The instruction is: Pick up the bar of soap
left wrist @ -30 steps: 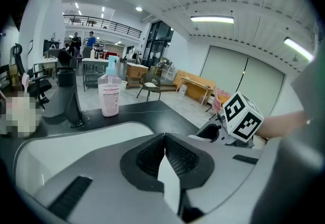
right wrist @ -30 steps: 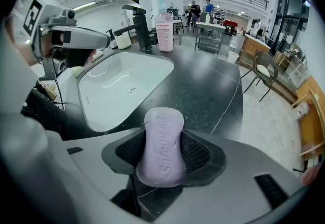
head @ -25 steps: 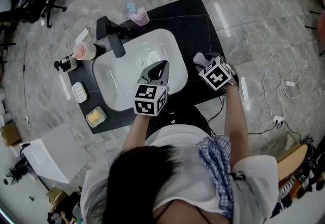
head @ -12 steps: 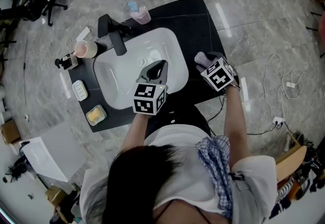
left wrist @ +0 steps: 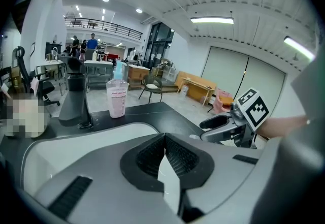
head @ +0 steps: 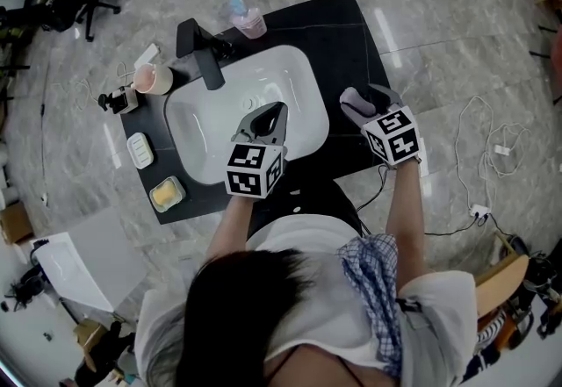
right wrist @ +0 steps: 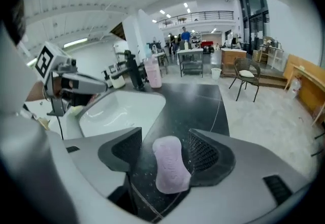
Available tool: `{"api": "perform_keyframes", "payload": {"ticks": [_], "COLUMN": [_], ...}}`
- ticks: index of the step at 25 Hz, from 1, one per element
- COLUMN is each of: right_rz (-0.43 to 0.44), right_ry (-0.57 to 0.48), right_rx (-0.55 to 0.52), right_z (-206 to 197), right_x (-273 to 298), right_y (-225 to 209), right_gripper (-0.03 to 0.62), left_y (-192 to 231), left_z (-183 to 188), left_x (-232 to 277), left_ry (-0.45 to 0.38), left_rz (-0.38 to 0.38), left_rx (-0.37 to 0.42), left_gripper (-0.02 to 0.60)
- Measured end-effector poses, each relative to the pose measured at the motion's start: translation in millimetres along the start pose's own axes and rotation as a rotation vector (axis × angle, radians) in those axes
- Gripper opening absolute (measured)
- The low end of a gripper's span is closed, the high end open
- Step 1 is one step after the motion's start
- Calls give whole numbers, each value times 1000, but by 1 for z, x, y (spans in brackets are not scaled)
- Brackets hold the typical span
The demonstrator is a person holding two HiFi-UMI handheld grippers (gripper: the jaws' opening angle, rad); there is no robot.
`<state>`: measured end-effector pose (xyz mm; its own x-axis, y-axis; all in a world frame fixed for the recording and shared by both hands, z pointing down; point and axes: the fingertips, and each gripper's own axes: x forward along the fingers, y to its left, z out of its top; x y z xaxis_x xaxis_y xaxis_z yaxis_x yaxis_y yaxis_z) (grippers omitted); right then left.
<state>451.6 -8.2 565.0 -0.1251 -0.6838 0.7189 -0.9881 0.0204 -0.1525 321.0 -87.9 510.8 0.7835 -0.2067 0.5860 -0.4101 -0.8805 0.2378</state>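
Soap pickup is staged on the black counter (head: pixel 347 34), right of the white basin (head: pixel 219 118), where a side approach is unobstructed. The left gripper (left wrist: pixel 163 139) is kept closed and empty over the basin, apparently out of the way. The right gripper (right wrist: pixel 165 159) is spread wide, its jaws having just been opening, so the pink soap bar (right wrist: pixel 170 167) is straddled on the counter, near one pad, unclamped.

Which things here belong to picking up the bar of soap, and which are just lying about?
Part of the job: bar of soap on the black counter; right gripper, jaws just opened wide, soap between them.
Lying about: sink, tap, pink bottle, cup, yellow block; left gripper, shut, empty.
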Motion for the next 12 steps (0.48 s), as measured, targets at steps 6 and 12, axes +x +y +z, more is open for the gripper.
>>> {"api": "perform_keyframes", "payload": {"ticks": [6, 12], "right_rz": [37, 39], "right_ry": [-164, -271], "right_rx": [71, 93], "right_z": [35, 59], "right_x": [-19, -33], "right_y": [24, 47], "right_gripper": [278, 276], "left_y": [11, 29], "left_z": [7, 17], "left_x": [-17, -43], "left_ry": [-41, -98], "left_rz": [19, 41], "left_rx": [-10, -26], "left_gripper": [12, 12]}}
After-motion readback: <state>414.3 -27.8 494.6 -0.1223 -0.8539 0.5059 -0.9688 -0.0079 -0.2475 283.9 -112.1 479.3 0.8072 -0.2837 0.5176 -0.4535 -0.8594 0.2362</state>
